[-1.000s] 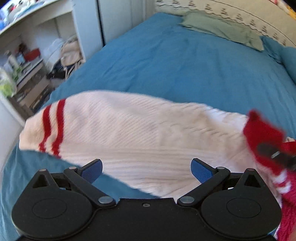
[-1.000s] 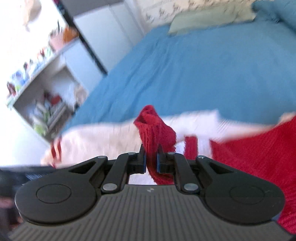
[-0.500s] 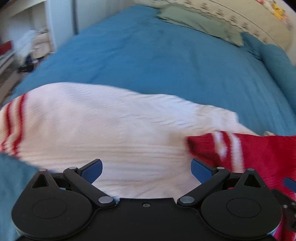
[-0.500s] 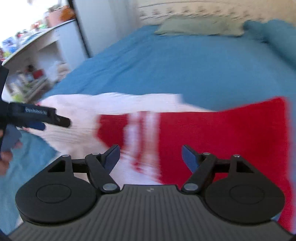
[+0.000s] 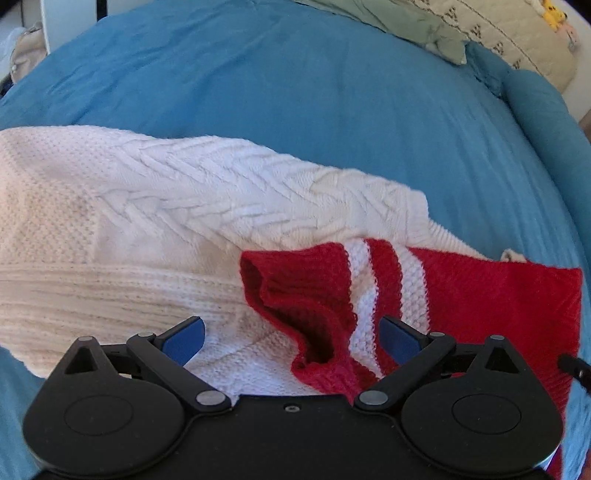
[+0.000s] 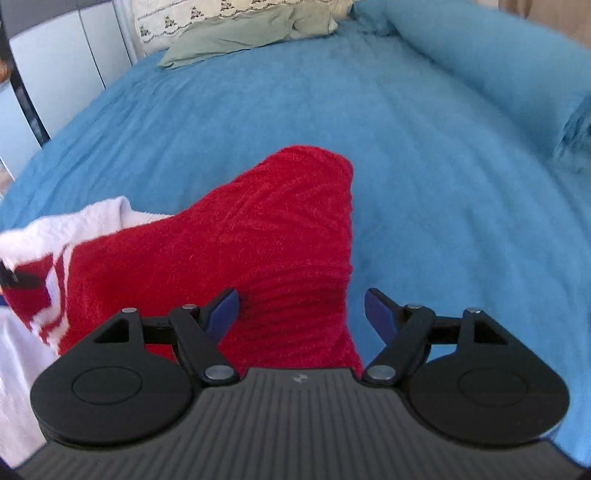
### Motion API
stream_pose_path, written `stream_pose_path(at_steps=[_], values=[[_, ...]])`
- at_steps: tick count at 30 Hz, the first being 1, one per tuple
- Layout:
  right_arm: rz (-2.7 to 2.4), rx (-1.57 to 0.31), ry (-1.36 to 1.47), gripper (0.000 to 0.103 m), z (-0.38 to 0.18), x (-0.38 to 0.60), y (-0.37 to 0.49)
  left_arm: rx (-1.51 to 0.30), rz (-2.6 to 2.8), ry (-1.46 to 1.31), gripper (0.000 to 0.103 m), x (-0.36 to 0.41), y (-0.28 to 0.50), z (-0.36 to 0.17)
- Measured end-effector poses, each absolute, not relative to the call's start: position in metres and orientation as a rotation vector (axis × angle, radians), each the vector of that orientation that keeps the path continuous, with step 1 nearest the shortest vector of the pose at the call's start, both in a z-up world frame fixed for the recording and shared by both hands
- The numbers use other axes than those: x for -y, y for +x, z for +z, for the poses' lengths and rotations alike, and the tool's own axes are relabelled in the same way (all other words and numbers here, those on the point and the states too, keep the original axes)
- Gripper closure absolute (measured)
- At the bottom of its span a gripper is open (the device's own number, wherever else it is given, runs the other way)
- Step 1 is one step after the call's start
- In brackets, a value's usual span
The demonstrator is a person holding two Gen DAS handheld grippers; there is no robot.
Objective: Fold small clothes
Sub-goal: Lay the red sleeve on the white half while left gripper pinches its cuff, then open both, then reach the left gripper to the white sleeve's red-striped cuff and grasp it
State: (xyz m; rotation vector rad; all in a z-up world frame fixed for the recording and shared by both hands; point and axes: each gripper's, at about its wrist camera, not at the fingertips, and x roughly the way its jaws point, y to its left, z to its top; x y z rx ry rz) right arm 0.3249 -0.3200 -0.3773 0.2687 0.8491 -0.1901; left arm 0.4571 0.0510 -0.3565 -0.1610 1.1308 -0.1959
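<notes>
A small white cable-knit sweater [image 5: 177, 206] with red sleeves lies on the blue bedspread [image 5: 332, 92]. A red sleeve [image 5: 461, 295] with two white stripes is folded across the white body, its cuff [image 5: 295, 291] open toward me. My left gripper [image 5: 291, 338] is open and empty, just above the cuff. In the right wrist view the red sleeve [image 6: 240, 251] runs from the left to a raised corner. My right gripper [image 6: 301, 308] is open and empty over the sleeve's right edge. The white body [image 6: 74, 221] shows at the left.
A green pillow [image 6: 240, 33] and a patterned cream pillow [image 5: 517, 33] lie at the head of the bed. A rolled blue bolster [image 6: 498, 62] runs along the right side. White cabinet doors [image 6: 66, 59] stand to the left of the bed.
One second ago my right gripper was shut on the red cuff. It has let go and opened, and the sleeve now lies across the white body. Both grippers have swung to the right.
</notes>
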Motion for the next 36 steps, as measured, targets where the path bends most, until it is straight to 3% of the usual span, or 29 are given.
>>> stream_pose_path(at_steps=[2, 4, 5, 6, 7, 9, 17, 20, 21, 24, 29, 31, 36], values=[[-0.151, -0.854, 0.329, 0.022, -0.383, 0.331, 0.329, -1.132, -0.216, -0.151, 0.015, -0.045, 0.456, -0.358], [-0.117, -0.862, 0.399, 0.052, -0.388, 0.347, 0.327, -1.141, -0.240, -0.137, 0.038, -0.035, 0.455, -0.357], [-0.101, -0.864, 0.438, 0.058, -0.389, 0.356, 0.325, -1.146, -0.258, -0.130, 0.050, -0.030, 0.454, -0.357], [-0.091, -0.860, 0.473, 0.062, -0.389, 0.365, 0.325, -1.157, -0.275, -0.130, 0.069, -0.024, 0.454, -0.356], [-0.082, -0.854, 0.497, 0.066, -0.387, 0.372, 0.323, -1.161, -0.286, -0.130, 0.076, -0.020, 0.452, -0.354], [-0.090, -0.844, 0.499, 0.067, -0.381, 0.386, 0.315, -1.149, -0.318, -0.130, 0.080, -0.009, 0.448, -0.350], [-0.079, -0.871, 0.475, 0.065, -0.397, 0.426, 0.315, -1.131, -0.320, -0.039, 0.076, 0.025, 0.438, -0.369], [-0.083, -0.863, 0.530, 0.047, -0.411, 0.436, 0.317, -1.111, -0.310, -0.048, 0.069, 0.020, 0.435, -0.369], [-0.094, -0.854, 0.539, 0.040, -0.406, 0.438, 0.312, -1.111, -0.291, -0.053, 0.060, 0.015, 0.430, -0.364], [-0.101, -0.806, 0.466, 0.039, -0.379, 0.427, 0.296, -1.069, -0.214, -0.040, 0.046, 0.000, 0.412, -0.342], [0.034, -0.769, 0.377, 0.032, -0.339, 0.379, 0.273, -1.001, -0.344, -0.057, 0.042, 0.006, 0.382, -0.306], [0.094, -0.781, 0.333, 0.032, -0.340, 0.354, 0.274, -0.994, -0.408, -0.063, 0.026, 0.021, 0.381, -0.307], [0.082, -0.867, 0.307, 0.032, -0.374, 0.330, 0.285, -1.059, -0.371, -0.096, 0.024, 0.034, 0.400, -0.347]])
